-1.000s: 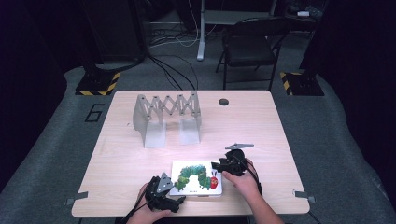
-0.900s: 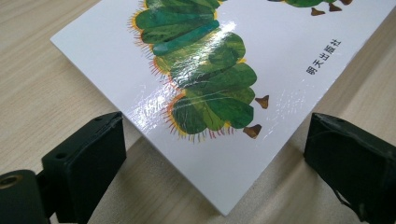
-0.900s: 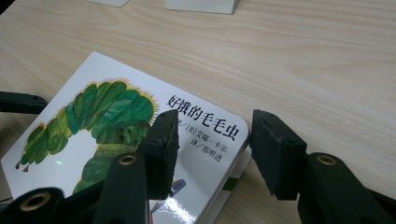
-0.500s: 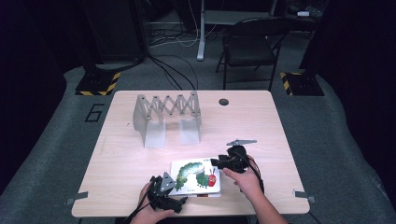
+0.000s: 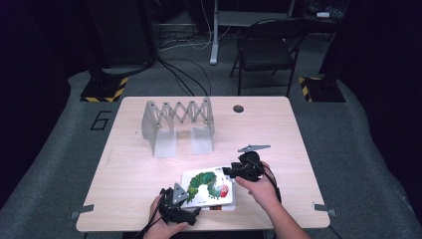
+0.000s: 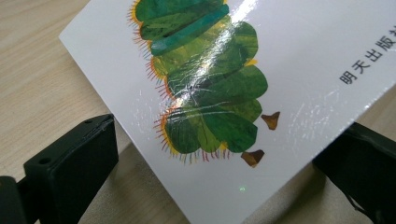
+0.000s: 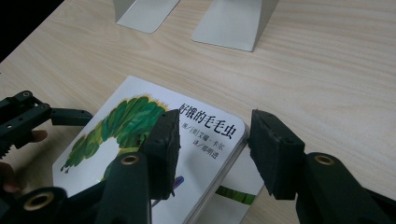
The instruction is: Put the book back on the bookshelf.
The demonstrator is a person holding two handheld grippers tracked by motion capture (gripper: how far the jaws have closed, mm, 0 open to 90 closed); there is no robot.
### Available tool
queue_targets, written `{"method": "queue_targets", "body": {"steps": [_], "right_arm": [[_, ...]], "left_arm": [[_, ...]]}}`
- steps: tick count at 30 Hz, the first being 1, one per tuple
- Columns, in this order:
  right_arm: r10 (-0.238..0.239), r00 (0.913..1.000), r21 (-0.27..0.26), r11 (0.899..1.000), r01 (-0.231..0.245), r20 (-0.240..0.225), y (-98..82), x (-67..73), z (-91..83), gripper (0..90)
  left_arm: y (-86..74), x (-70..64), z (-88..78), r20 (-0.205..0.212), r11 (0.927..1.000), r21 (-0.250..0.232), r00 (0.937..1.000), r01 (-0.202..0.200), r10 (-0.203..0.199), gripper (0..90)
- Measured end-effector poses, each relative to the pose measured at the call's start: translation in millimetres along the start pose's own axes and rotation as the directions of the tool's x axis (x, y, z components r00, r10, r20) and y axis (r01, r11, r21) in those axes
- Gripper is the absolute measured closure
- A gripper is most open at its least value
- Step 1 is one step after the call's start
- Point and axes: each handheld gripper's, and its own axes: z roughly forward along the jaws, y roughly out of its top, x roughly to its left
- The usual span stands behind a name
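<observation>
A white picture book (image 5: pixel 208 185) with a green caterpillar on its cover lies near the table's front edge, on top of a second book (image 7: pixel 236 192) that peeks out below it. My left gripper (image 5: pixel 191 210) is at the book's near left corner. In the left gripper view the left gripper (image 6: pixel 215 161) is open wide, with the cover corner (image 6: pixel 210 93) between the jaws. My right gripper (image 5: pixel 230 172) is at the book's right edge. The right gripper (image 7: pixel 215 137) is open too, one jaw over the cover and the other past the edge.
A grey metal accordion book rack (image 5: pixel 176 120) stands at the middle back of the wooden table (image 5: pixel 288 134), its feet (image 7: pixel 238 21) just beyond the book. A dark round grommet (image 5: pixel 238 108) sits near the far edge. A folding chair (image 5: pixel 268 50) stands behind the table.
My right gripper has edged slightly away from the person along the book's right side. The left gripper and the book have barely moved.
</observation>
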Motion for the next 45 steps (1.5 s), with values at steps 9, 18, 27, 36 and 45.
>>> {"method": "queue_targets", "body": {"steps": [9,18,27,36,45], "right_arm": [[-0.022,0.9998,0.018,1.0,0.022,0.001,2.0,2.1,3.9,53.6],[-0.021,0.9997,0.022,1.0,0.021,-0.011,3.7,2.9,4.6,55.3],[0.019,0.9917,0.058,0.998,-0.012,-0.128,5.3,13.9,12.9,56.7],[0.021,0.9977,0.063,0.998,-0.017,-0.064,2.7,-2.7,18.5,49.9],[0.018,0.9998,0.093,0.995,-0.018,-0.002,-0.2,-16.3,33.9,48.1]], "left_arm": [[0.9,1.7,-0.1,-0.011,0.9995,-0.015,0.9995,-0.029,0.029,0.0],[-0.1,-2.4,-4.0,-0.036,0.9946,-0.036,0.9948,-0.097,0.096,1.8],[0.6,2.4,-5.3,0.002,0.996,-0.055,0.9975,-0.071,0.071,24.9],[-0.7,8.7,-5.7,0.031,0.9968,-0.052,0.9975,-0.062,0.063,24.8],[-1.1,13.1,-4.2,0.055,0.9982,-0.048,0.9978,-0.035,0.038,22.7]]}}
